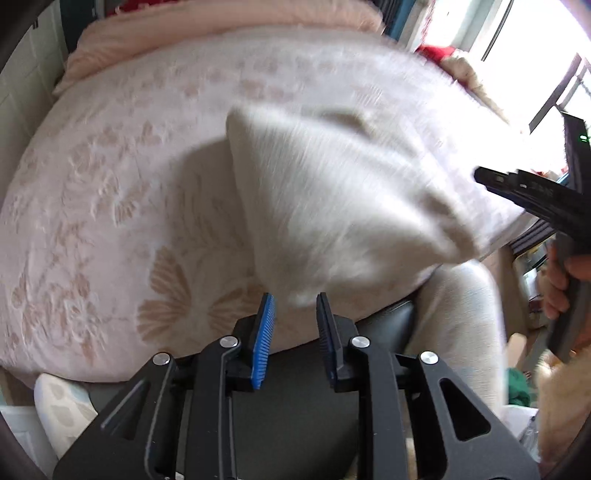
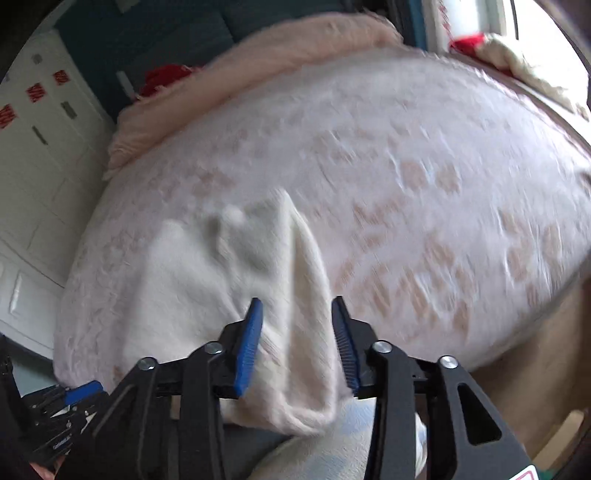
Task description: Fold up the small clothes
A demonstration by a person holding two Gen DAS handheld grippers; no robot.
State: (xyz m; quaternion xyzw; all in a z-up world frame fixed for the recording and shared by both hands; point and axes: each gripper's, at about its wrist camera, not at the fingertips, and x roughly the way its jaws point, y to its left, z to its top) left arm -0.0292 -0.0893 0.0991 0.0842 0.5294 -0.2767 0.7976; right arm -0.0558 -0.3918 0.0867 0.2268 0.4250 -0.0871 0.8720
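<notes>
A white fuzzy knit garment (image 1: 332,206) is raised off the pink floral bedspread (image 1: 92,206) and casts a shadow on it. My left gripper (image 1: 295,306) sits at the garment's near lower edge, its blue pads closed on the tip of the cloth. My right gripper (image 1: 480,175) comes in from the right and pinches the garment's other end. In the right wrist view, a folded ridge of the garment (image 2: 299,332) fills the gap between the blue pads of the right gripper (image 2: 297,314). The rest of the garment trails left over the bed. Both views are motion-blurred.
A fluffy pink blanket (image 1: 221,26) lies along the bed's far end. White cabinets (image 2: 33,177) stand to the left and a bright window (image 1: 517,37) to the right. A person's leg in light trousers (image 1: 465,325) and a hand (image 1: 557,280) are near the bed's edge.
</notes>
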